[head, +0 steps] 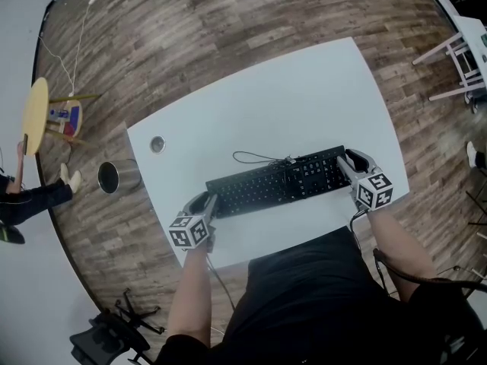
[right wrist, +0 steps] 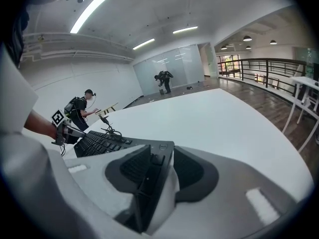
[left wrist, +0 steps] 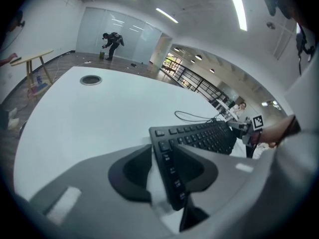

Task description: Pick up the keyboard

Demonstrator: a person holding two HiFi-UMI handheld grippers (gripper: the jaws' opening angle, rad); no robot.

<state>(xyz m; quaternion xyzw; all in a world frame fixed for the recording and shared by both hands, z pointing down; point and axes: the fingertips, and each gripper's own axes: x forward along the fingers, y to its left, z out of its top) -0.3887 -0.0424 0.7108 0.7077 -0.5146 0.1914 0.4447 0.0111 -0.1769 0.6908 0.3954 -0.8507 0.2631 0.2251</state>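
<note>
A small round badge [right wrist: 160, 147] sits on the corner of the black keyboard [right wrist: 102, 142], its letters too small to read. The key legends are unreadable white specks. The cubes on the left claw [head: 207, 201] and right claw [head: 350, 160] bear only black-and-white square markers [head: 374, 190], no letters.

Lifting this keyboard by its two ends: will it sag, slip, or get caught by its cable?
Probably stiff: the keyboard is a flat, hard-looking slab, so it should hardly sag. Its thin, smooth ends could slip or twist between the jaws. The cable lies loose on the table, so it likely just trails.
</note>
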